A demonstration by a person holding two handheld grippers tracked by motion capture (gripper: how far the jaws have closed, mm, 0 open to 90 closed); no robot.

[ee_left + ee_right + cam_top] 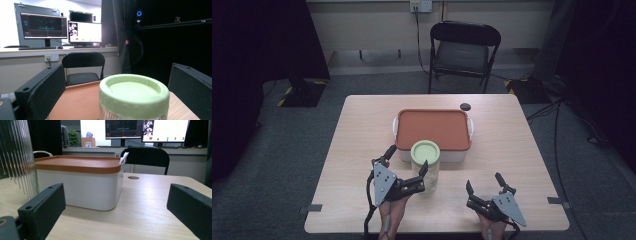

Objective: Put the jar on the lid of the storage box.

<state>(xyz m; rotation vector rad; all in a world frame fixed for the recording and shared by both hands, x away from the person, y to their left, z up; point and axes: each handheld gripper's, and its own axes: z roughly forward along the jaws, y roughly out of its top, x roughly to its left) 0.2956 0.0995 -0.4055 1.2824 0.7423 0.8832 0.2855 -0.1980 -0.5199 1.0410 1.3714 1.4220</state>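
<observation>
The upright jar (426, 165) stands between the spread jaws of the left hand-held gripper (408, 161), untouched; the right hand-held gripper (484, 183), also spread, sits farther off.

No legible text, label, brand, number or sign was present. The monitors (43, 25) behind the table displayed graphics and windows, but their characters were too small to read.

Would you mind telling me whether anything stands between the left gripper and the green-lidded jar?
Nothing visible does. The left gripper is open with its jaws on either side of the jar, one near each side of the green lid. The orange-lidded box stands behind the jar.
</observation>
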